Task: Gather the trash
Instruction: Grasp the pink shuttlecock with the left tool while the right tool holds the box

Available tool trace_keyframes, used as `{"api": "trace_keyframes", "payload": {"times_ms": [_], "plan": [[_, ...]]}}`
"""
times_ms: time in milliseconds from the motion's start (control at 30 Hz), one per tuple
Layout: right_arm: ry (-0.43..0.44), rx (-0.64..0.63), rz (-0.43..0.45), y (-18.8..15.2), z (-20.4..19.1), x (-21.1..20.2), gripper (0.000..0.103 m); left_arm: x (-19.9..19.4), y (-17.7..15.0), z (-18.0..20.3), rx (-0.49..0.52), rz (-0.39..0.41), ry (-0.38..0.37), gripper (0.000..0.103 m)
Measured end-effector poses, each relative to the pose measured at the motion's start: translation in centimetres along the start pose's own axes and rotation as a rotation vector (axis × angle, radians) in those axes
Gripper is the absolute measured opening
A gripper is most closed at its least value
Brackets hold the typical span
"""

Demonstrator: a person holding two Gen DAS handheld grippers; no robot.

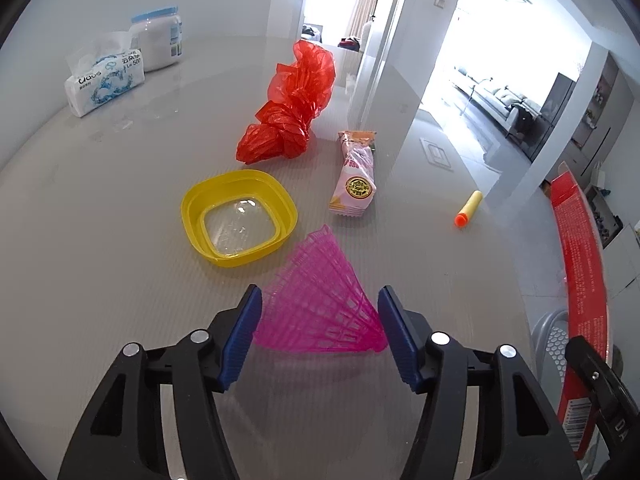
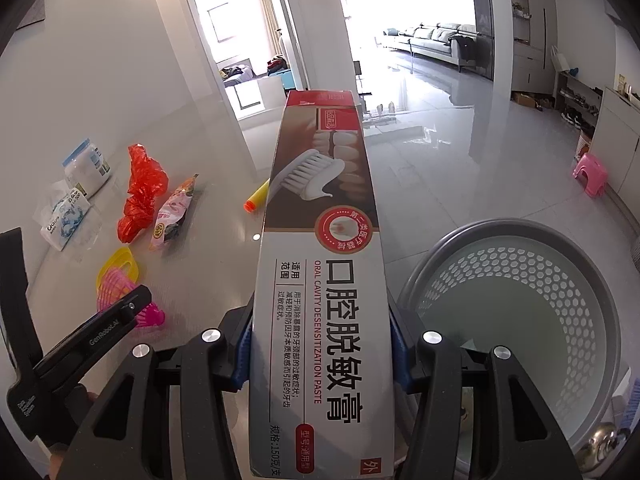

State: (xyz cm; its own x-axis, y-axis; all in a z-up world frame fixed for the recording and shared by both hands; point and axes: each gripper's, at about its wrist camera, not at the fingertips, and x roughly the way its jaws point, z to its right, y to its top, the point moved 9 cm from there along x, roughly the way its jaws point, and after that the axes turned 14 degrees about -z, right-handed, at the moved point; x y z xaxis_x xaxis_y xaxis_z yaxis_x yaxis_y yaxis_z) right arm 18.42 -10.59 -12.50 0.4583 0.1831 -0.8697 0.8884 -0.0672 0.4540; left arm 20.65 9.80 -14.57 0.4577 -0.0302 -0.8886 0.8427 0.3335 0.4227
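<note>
Left wrist view: the left claw point(image 1: 318, 328) stands wide open around one pink plastic shuttlecock point(image 1: 320, 300) lying on the grey tabletop point(image 1: 100, 240), its pads seemingly not quite touching it. Beyond lie one yellow lid point(image 1: 239, 217), one red plastic bag point(image 1: 294, 106), one snack wrapper point(image 1: 355, 176) and one foam dart point(image 1: 469, 209); one tissue pack point(image 1: 104, 80) and one jar point(image 1: 158, 38) stand far left.

Right wrist view: the right claw point(image 2: 320, 356) is clamped on one toothpaste box point(image 2: 320, 264), held beside one grey perforated bin point(image 2: 520, 320).

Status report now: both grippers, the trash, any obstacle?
Left gripper open around pink plastic shuttlecock on table. Right gripper shut on red-and-white toothpaste box, beside grey perforated bin. Nothing in the way.
</note>
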Motion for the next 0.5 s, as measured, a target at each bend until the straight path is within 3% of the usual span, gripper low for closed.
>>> {"api": "trace_keyframes", "payload": {"times_ms": [233, 500], "plan": [[0.003, 0.017, -0.005, -0.8, 0.1, -0.1, 0.051, -1.6, -1.1, -0.1, 0.061, 0.011, -0.035, 0.037], [0.002, 0.017, -0.012, -1.9, -0.4, -0.8, 0.051, -3.9, -2.3, -0.6, 0.105, 0.023, -0.076, 0.008]]}}
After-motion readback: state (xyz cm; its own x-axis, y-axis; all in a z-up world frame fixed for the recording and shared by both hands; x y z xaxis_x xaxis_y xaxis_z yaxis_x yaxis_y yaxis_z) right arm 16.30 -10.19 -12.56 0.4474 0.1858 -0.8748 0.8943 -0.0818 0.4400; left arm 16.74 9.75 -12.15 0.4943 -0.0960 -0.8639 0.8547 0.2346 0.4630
